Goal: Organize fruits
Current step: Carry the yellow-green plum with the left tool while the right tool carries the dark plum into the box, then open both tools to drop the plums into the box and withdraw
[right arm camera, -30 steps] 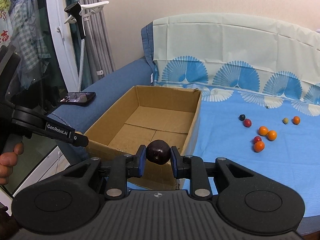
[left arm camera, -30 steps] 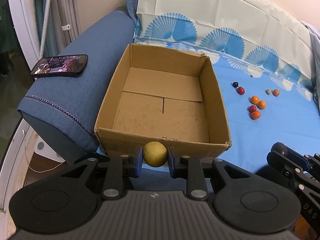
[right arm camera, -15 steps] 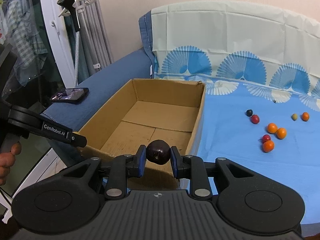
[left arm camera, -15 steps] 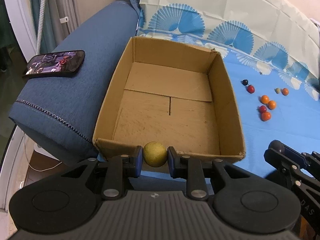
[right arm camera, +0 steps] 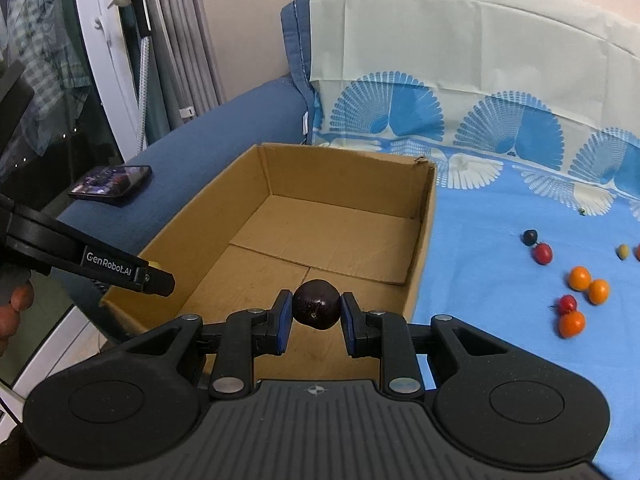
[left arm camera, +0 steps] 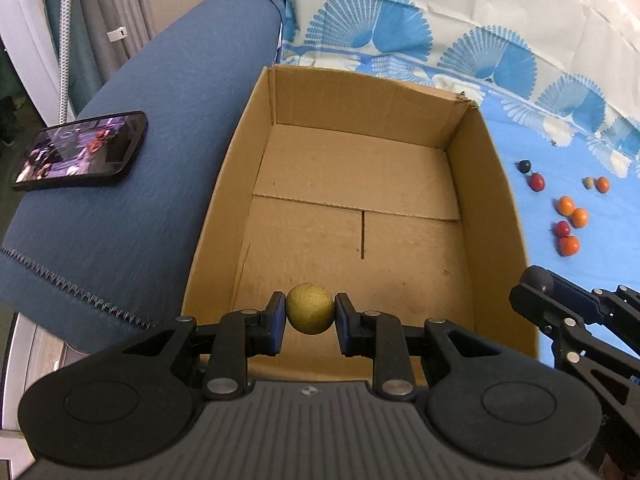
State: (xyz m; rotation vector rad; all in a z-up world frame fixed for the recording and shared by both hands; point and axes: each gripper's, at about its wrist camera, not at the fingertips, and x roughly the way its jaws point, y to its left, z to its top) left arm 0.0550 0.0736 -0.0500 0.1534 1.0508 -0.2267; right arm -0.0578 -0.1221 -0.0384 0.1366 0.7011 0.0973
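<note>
Fruits (left arm camera: 310, 314) (right arm camera: 315, 304) pinched btwn both jaws, over box (left arm camera: 224, 200).

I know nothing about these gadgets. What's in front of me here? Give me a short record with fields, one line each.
Setting: blue patterned cloth over a sofa
Left gripper: shut on a round yellow-green fruit
Right gripper: shut on a round dark purple fruit
Open brown cardboard box: no fruit lying inside; both held fruits appear above its near end
Loose on the cloth: small orange, red and dark fruits
Blue armrest: black smartphone, screen lit
</note>
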